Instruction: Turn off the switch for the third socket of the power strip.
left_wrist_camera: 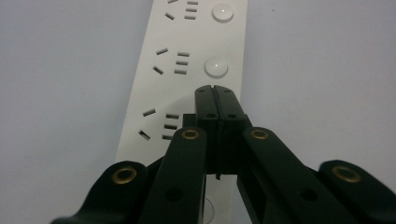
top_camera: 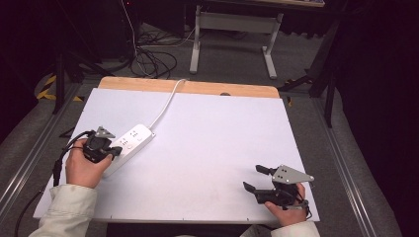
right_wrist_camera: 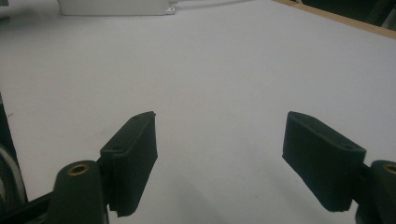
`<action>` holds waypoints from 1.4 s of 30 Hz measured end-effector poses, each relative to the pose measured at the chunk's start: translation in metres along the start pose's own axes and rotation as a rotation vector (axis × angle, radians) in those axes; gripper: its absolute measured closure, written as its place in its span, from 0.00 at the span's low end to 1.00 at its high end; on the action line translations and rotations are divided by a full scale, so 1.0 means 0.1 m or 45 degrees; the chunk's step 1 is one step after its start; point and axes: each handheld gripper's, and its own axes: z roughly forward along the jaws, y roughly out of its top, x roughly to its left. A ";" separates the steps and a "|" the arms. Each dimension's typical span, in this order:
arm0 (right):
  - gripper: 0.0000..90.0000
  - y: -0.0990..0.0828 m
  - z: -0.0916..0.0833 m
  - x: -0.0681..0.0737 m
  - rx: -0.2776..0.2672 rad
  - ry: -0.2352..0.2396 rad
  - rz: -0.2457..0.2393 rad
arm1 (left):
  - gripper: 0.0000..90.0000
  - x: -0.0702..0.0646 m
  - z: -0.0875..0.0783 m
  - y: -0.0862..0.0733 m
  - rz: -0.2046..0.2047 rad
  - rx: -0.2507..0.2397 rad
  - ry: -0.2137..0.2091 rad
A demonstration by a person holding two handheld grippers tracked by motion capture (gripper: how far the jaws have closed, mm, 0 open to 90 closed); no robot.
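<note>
The left hand-held gripper (top_camera: 117, 151) sat over the near end of a white power strip (top_camera: 129, 144) that lay slantwise on the left part of the white counter (top_camera: 212, 143). In the left gripper view its jaws were pressed flat together with nothing between them, their joined tips (left_wrist_camera: 216, 100) poised above the strip's (left_wrist_camera: 187, 84) face just short of a round white button (left_wrist_camera: 216, 67). Whether the tips actually touched the plastic was hard to say from that angle; they looked very close to it. A second round button (left_wrist_camera: 222, 12) sat farther along the strip, and groups of socket slots (left_wrist_camera: 170, 61) ran beside the buttons on the side away from them. The person's left hand (top_camera: 85, 168) wrapped the gripper's body, with a pale sleeve (top_camera: 69, 210) coming in from the bottom edge and a black cable (top_camera: 62, 158) looping off toward the counter's left edge.

The strip's white cord (top_camera: 167, 101) ran away from its far end toward the wooden strip (top_camera: 188, 88) along the back of the counter.

The right hand-held gripper (top_camera: 254, 178) rested low near the counter's front right corner, well apart from the power strip, held by the right hand (top_camera: 284, 207). Its jaws stood wide apart and held nothing; in the right gripper view bare counter (right_wrist_camera: 219, 93) lay between the two black pads (right_wrist_camera: 135, 158), and the end of the strip (right_wrist_camera: 116, 7) showed far off at the top edge. A grey three-cornered plate (top_camera: 291, 174) sat on top of it.
</note>
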 end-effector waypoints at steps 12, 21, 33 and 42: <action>0.29 0.00 0.00 0.00 -0.002 0.005 -0.002 | 1.00 0.00 0.03 0.00 0.019 0.031 0.015; 0.29 0.00 -0.01 0.00 -0.001 0.008 -0.002 | 1.00 -0.01 0.04 -0.01 0.036 0.034 0.025; 0.29 -0.01 -0.01 0.00 -0.001 0.006 -0.001 | 1.00 -0.03 0.06 -0.01 0.052 0.042 0.049; 0.29 -0.01 -0.01 0.00 -0.002 0.006 -0.001 | 1.00 -0.03 0.06 -0.03 0.027 0.040 0.045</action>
